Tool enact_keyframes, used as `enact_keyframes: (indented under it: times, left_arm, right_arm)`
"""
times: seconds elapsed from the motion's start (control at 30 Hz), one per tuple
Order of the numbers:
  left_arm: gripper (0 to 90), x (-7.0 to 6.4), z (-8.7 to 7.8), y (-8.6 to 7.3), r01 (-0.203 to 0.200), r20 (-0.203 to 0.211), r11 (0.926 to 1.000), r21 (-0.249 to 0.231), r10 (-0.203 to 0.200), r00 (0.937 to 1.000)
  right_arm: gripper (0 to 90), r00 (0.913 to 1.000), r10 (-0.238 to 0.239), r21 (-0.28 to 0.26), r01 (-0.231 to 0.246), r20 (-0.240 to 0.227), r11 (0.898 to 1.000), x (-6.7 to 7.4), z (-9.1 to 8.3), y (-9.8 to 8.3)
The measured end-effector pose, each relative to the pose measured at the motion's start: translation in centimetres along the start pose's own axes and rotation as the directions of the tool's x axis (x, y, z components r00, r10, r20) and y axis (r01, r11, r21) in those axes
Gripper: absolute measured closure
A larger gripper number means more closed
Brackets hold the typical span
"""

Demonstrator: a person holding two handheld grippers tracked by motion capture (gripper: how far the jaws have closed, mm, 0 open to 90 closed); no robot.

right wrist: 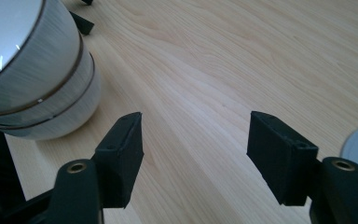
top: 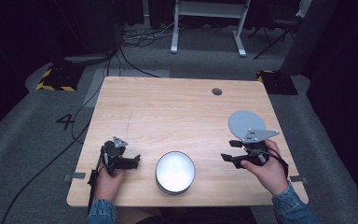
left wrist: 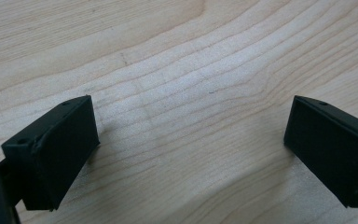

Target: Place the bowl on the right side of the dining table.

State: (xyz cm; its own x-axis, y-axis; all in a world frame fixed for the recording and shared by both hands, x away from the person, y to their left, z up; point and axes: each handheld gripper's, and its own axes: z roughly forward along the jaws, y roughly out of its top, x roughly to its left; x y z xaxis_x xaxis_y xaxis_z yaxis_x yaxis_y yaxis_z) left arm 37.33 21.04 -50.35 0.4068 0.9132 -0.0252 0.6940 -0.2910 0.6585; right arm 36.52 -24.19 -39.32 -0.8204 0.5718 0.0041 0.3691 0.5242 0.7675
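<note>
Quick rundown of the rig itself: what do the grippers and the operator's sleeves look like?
Both are black two-jaw units. The left gripper and right gripper each carry a grey three-cornered plate with small dark holes. The jaw pads are blocky matte-black rectangles with small screw holes along the top edge. A black cable trails from the left one. The sleeves are blue denim.

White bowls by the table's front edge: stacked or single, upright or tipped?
Stacked and upright. The right gripper view shows the white bowls nested, several gold-edged rims one above another; the high view shows the top bowl's mouth facing up, empty.
</note>
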Motion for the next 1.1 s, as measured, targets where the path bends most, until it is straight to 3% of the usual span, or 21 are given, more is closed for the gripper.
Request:
enact_keyframes:
  times: [0.4, 0.77, 1.1]
  left_arm:
    - [2.9, 0.0, 0.0, 0.0, 0.002, -0.001, 1.0, 0.0, -0.002, 1.0]
    - [3.2, 0.0, 0.1, 0.0, 0.005, 0.004, 1.0, -0.007, -0.005, 1.0]
    - [3.2, 0.1, 0.1, 0.1, 0.005, -0.003, 1.0, -0.006, -0.005, 1.0]
  right_arm:
    - [41.6, 0.9963, -0.057, -0.002, 0.057, -0.064, 0.998, 1.7, 1.5, 3.5]
    - [37.6, 0.9886, -0.088, -0.033, 0.085, -0.122, 0.996, 3.8, 3.1, 6.1]
    - [32.4, 0.9783, -0.136, -0.019, 0.135, -0.156, 0.991, 5.6, 5.3, 7.9]
